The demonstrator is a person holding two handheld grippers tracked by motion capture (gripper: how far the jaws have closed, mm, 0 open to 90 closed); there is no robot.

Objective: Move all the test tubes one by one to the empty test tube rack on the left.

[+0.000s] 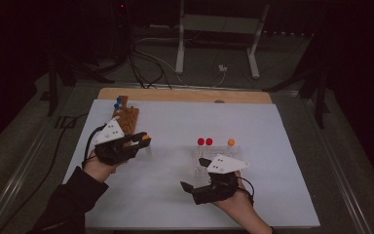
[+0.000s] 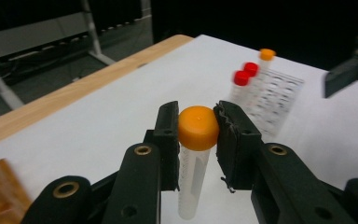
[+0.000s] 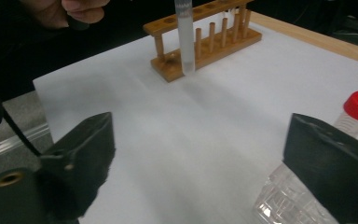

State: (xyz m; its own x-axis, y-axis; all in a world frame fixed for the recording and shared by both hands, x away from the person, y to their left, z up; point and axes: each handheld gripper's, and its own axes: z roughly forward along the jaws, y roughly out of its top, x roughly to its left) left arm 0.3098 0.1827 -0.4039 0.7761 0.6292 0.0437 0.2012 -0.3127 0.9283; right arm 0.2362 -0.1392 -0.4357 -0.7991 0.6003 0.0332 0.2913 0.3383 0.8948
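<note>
My left gripper (image 1: 143,140) is shut on the orange cap of a clear tube (image 2: 191,182), which hangs upright above the white sheet, just right of the wooden rack (image 1: 125,117). In the left gripper view the pads (image 2: 170,126) press both sides of the cap (image 2: 198,127). My right gripper (image 1: 193,173) stands open at the near left corner of the clear plastic rack (image 1: 219,155), with nothing between its jaws. That rack holds two red-capped tubes (image 1: 204,141) and an orange-capped one (image 1: 231,142). The right gripper view has the hanging tube (image 3: 185,37) in front of the wooden rack (image 3: 205,42).
Blue-capped tubes (image 1: 118,102) stand at the wooden rack's far end. The white sheet (image 1: 175,195) covers most of a wooden tabletop (image 1: 185,94), whose far edge shows bare. Cables and a metal stand (image 1: 216,29) are on the floor beyond.
</note>
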